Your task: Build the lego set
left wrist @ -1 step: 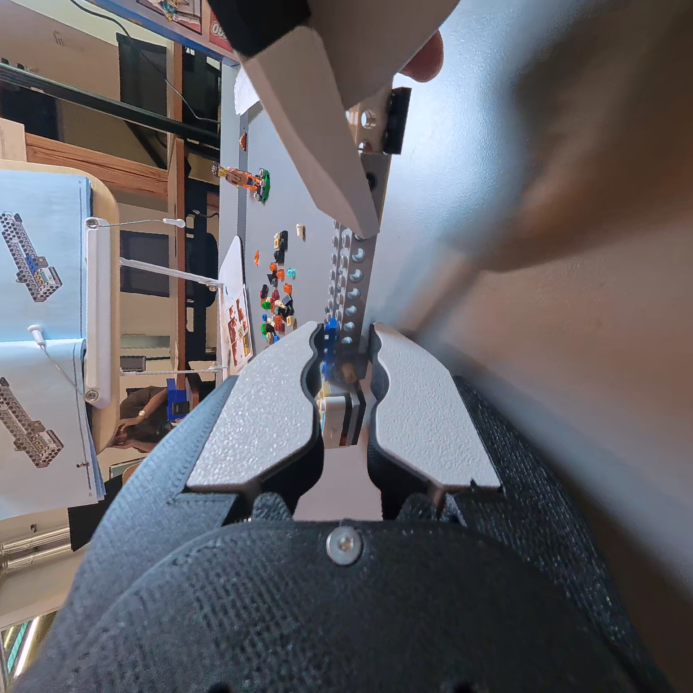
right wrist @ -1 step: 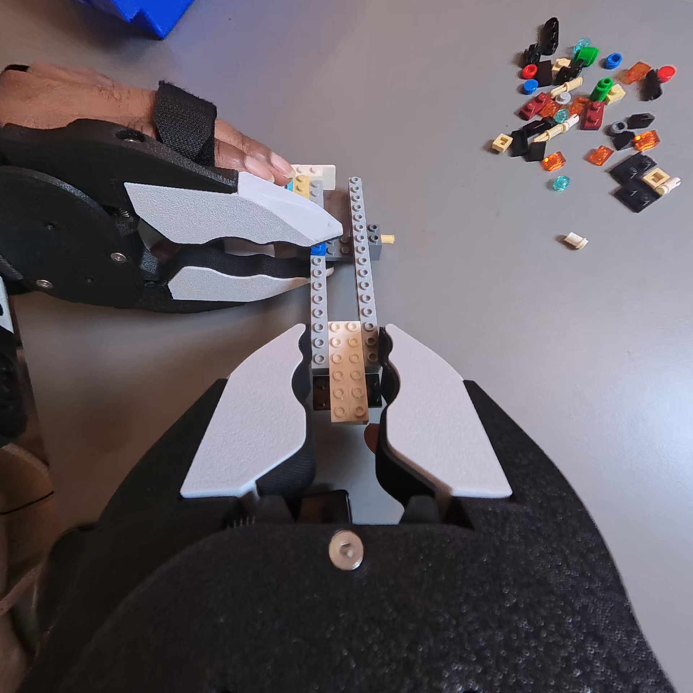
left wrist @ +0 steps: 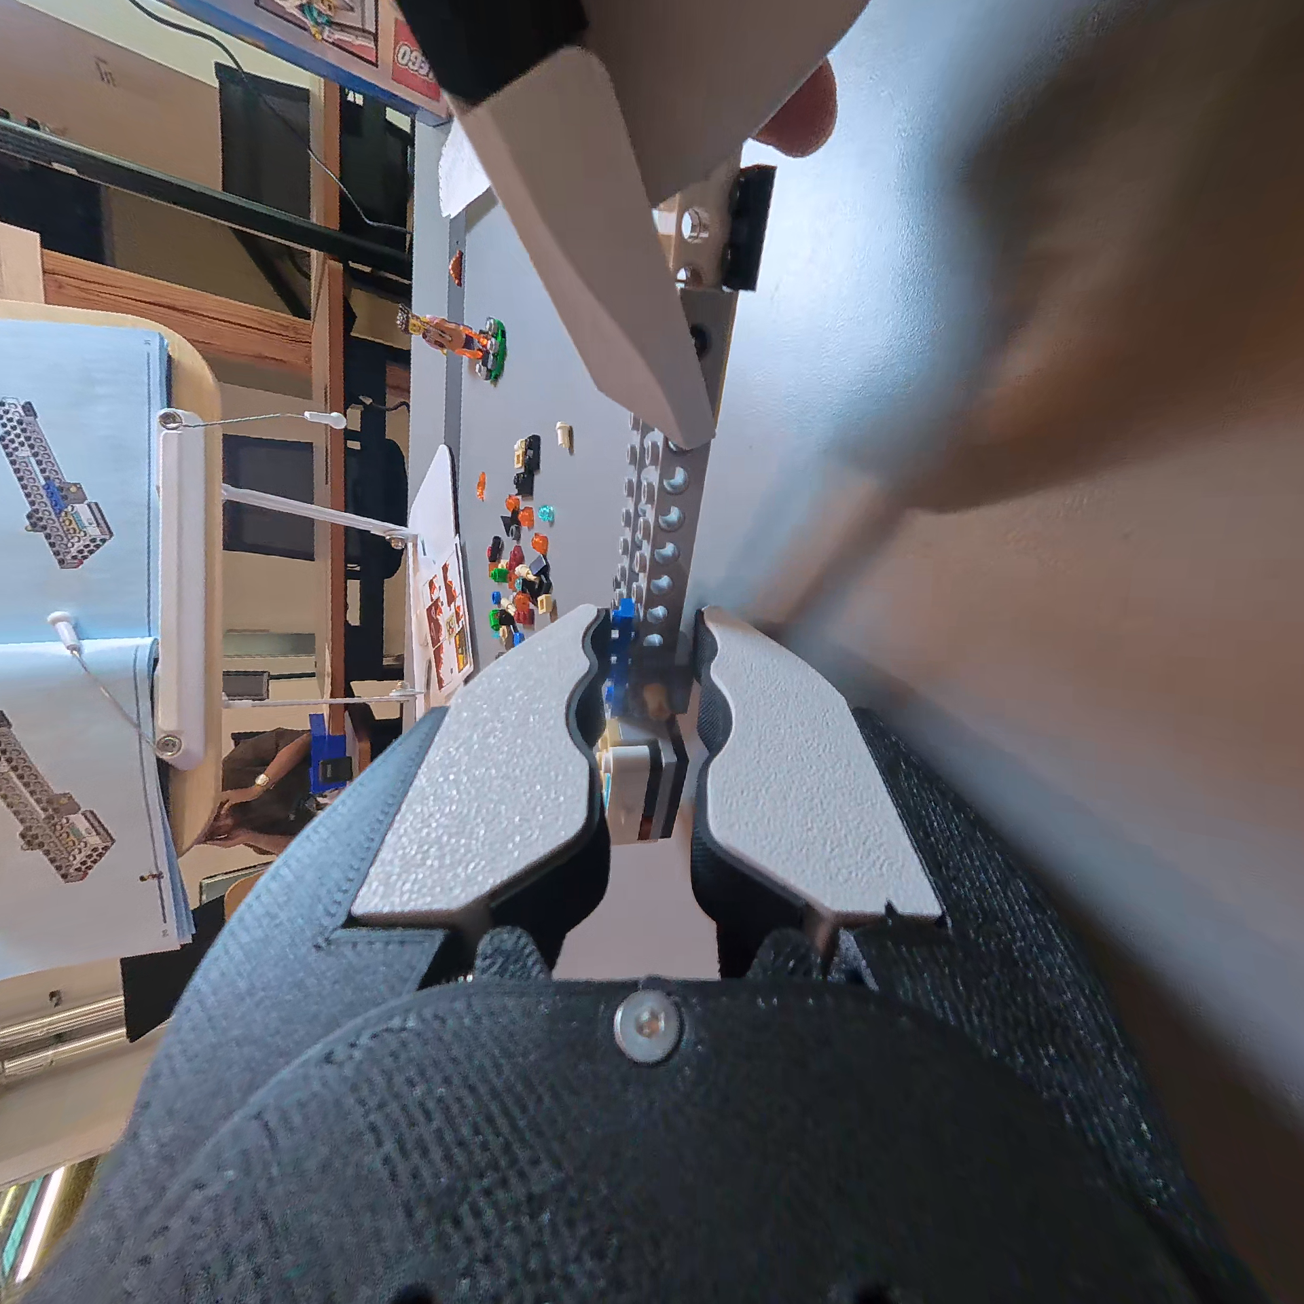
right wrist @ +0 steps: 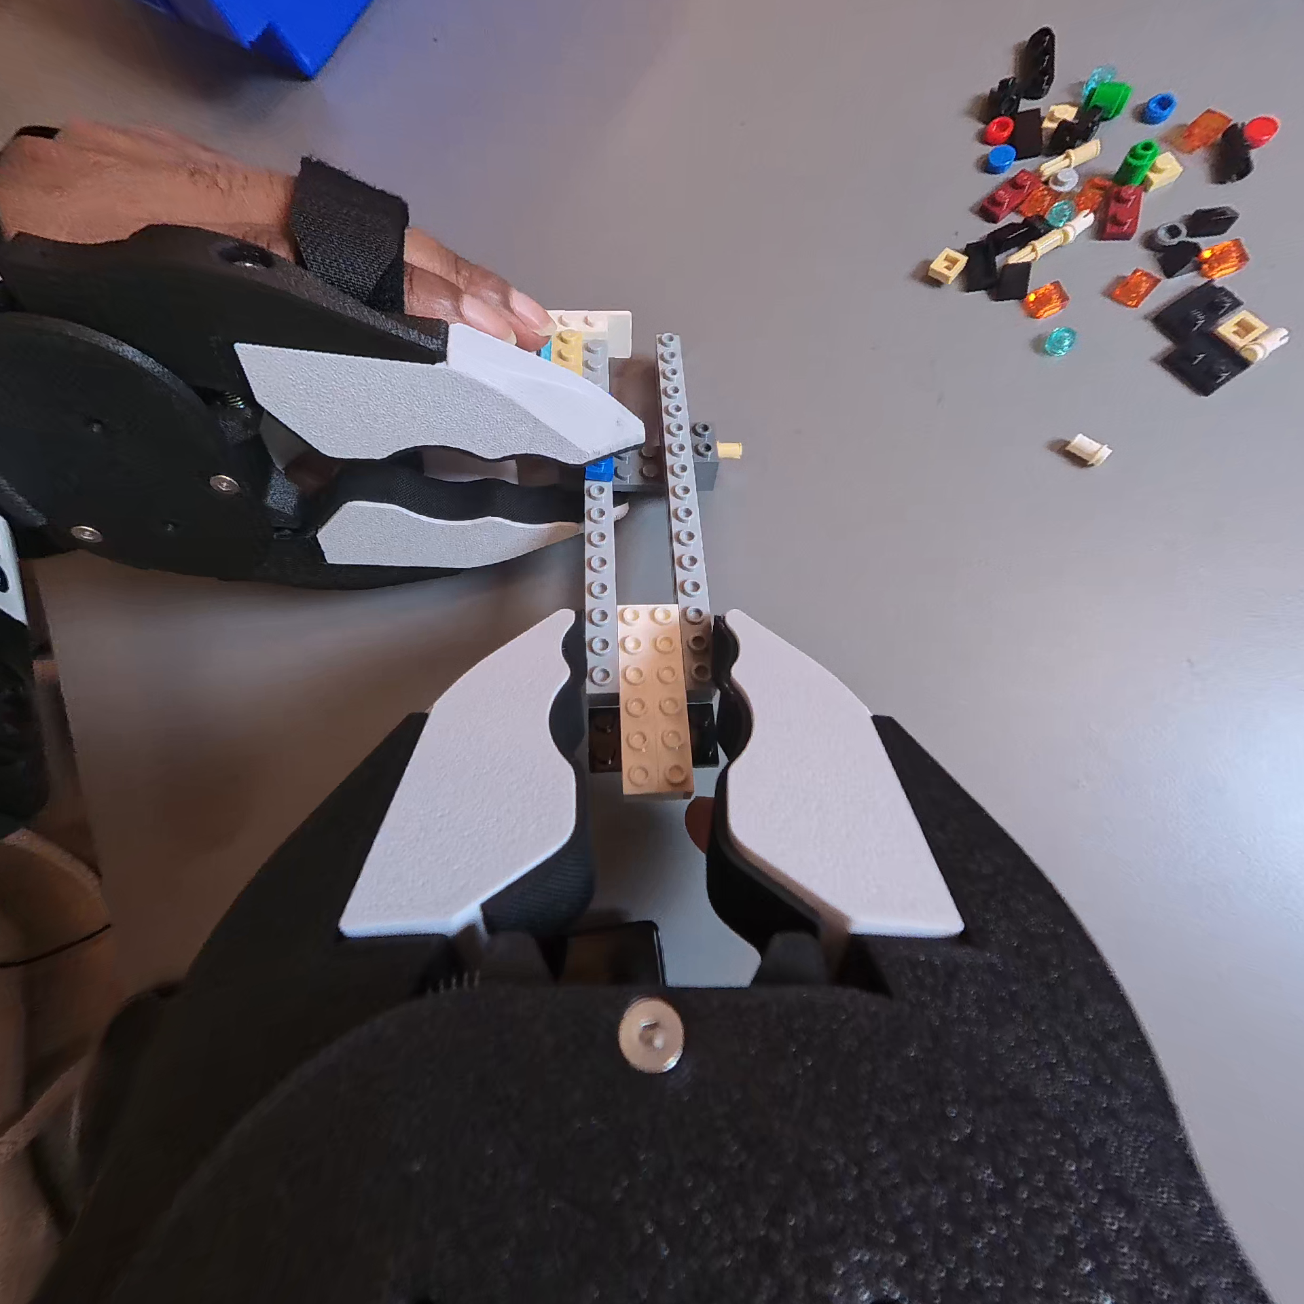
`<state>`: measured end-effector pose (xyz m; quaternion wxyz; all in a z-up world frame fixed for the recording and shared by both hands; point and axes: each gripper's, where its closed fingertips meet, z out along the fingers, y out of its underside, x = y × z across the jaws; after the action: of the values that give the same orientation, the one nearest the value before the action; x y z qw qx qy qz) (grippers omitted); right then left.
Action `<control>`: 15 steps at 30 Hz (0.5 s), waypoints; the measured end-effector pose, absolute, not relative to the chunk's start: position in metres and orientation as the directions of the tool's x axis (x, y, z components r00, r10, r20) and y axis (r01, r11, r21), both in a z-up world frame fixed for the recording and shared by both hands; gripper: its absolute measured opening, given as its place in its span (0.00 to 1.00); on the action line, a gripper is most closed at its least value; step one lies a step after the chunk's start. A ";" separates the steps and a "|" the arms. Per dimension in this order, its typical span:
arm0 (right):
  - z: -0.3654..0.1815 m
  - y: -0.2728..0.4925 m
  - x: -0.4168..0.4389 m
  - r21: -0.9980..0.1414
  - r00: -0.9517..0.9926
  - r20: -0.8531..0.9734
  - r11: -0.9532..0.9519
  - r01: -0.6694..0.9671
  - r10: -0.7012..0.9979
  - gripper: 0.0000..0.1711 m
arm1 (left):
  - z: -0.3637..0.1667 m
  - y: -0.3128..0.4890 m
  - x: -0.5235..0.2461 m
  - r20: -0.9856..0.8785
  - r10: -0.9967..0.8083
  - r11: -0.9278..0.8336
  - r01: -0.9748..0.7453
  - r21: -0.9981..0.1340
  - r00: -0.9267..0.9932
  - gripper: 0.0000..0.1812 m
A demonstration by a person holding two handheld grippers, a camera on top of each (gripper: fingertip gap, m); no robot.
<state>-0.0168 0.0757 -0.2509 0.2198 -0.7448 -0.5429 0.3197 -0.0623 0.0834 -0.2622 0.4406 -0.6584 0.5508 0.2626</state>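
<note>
The lego build (right wrist: 638, 564) lies on the grey table (right wrist: 917, 635): two long grey studded beams, tan plates (right wrist: 653, 698) over black bricks at the near end, and a dark grey cross piece with a tan pin. My right gripper (right wrist: 649, 656) is shut on the tan and black end. My left gripper (right wrist: 607, 487) comes in from the left, turned on its side, jaws closed over and under the far part by a blue piece. In the left wrist view the left gripper (left wrist: 649, 635) clamps the white, black and grey stacked end of the build (left wrist: 642, 783). The right gripper's finger (left wrist: 621, 282) shows above.
A pile of small loose pieces (right wrist: 1101, 204) lies at the far right, with one white piece (right wrist: 1087, 450) apart. A blue box (right wrist: 282, 28) sits at the far left. An instruction booklet on a stand (left wrist: 70, 494), a minifigure (left wrist: 466, 342) and a sticker sheet (left wrist: 444, 621) stand beyond the pile.
</note>
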 end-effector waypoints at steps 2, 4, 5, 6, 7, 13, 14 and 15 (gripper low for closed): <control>-0.249 0.075 -0.017 -0.677 0.206 -0.254 -0.326 0.660 0.945 0.20 | -0.261 0.083 -0.062 -0.827 -0.498 -0.004 -0.954 -0.300 0.262 0.12; -0.247 0.075 -0.017 -0.678 0.209 -0.274 -0.343 0.650 0.939 0.20 | -0.260 0.083 -0.062 -0.827 -0.495 -0.007 -0.953 -0.302 0.266 0.12; -0.247 0.075 -0.017 -0.676 0.210 -0.281 -0.349 0.649 0.936 0.20 | -0.259 0.082 -0.062 -0.826 -0.497 -0.006 -0.953 -0.303 0.266 0.12; -0.248 0.075 -0.017 -0.676 0.209 -0.284 -0.350 0.649 0.936 0.20 | -0.259 0.082 -0.062 -0.824 -0.499 -0.004 -0.952 -0.306 0.267 0.12; -0.248 0.074 -0.017 -0.675 0.210 -0.287 -0.353 0.648 0.935 0.20 | -0.260 0.082 -0.062 -0.822 -0.501 -0.005 -0.951 -0.308 0.269 0.12; -0.250 0.073 -0.016 -0.670 0.198 -0.286 -0.344 0.658 0.938 0.20 | -0.260 0.081 -0.061 -0.809 -0.519 0.007 -0.945 -0.327 0.276 0.11; -0.251 0.074 -0.016 -0.670 0.197 -0.277 -0.336 0.662 0.941 0.20 | -0.260 0.082 -0.061 -0.823 -0.504 0.028 -0.947 -0.319 0.262 0.11; -0.252 0.074 -0.015 -0.670 0.190 -0.266 -0.324 0.668 0.945 0.20 | -0.261 0.082 -0.060 -0.839 -0.490 0.055 -0.953 -0.298 0.234 0.11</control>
<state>-0.0154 0.0742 -0.2521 0.2087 -0.7427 -0.5428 0.3319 -0.0597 0.0823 -0.2607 0.4569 -0.6391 0.5646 0.2530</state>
